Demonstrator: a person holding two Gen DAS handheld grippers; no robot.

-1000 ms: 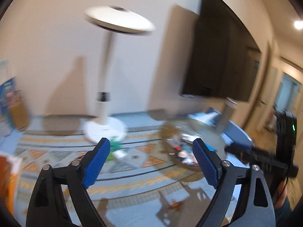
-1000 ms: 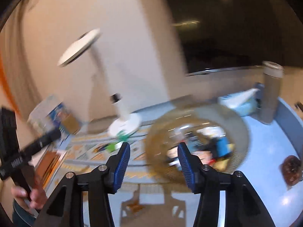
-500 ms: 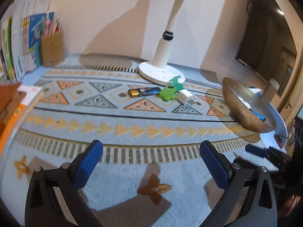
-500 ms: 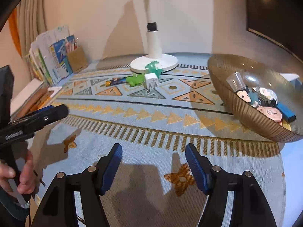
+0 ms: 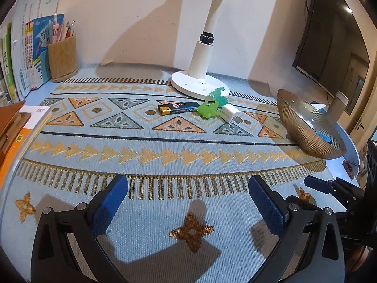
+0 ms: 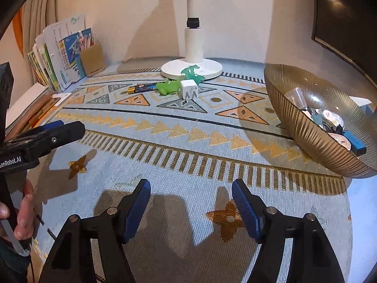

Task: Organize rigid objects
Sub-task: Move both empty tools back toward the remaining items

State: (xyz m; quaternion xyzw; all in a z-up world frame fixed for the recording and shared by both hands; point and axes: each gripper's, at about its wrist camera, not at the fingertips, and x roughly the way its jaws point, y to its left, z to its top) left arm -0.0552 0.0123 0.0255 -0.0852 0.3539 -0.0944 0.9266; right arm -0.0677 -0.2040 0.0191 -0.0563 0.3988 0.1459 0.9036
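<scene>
Near the lamp base, far from both grippers, a cluster lies on the patterned mat: a black-and-gold battery (image 5: 179,107) (image 6: 142,87), a light green toy (image 5: 208,110) (image 6: 168,86), a darker green toy (image 5: 218,94) (image 6: 192,72) and a white charger plug (image 5: 229,114) (image 6: 188,89). At the right stands a ribbed brown glass bowl (image 5: 304,129) (image 6: 304,132) with several small items in it. My left gripper (image 5: 188,195) hovers wide open over the mat's near edge. My right gripper (image 6: 190,195) is open too, with nothing between its fingers.
A white desk lamp (image 5: 199,86) (image 6: 190,67) stands behind the cluster. A pen holder (image 5: 62,59) and books (image 5: 23,54) fill the back left, and notebooks (image 5: 14,127) the left edge. A dark monitor (image 5: 329,35) hangs at right. A person's hand (image 6: 21,214) holds the left gripper.
Both views swung down from the wall and lamp head to the mat, and both pairs of jaws stand wider than a second ago. Since half a second ago nothing has moved.
</scene>
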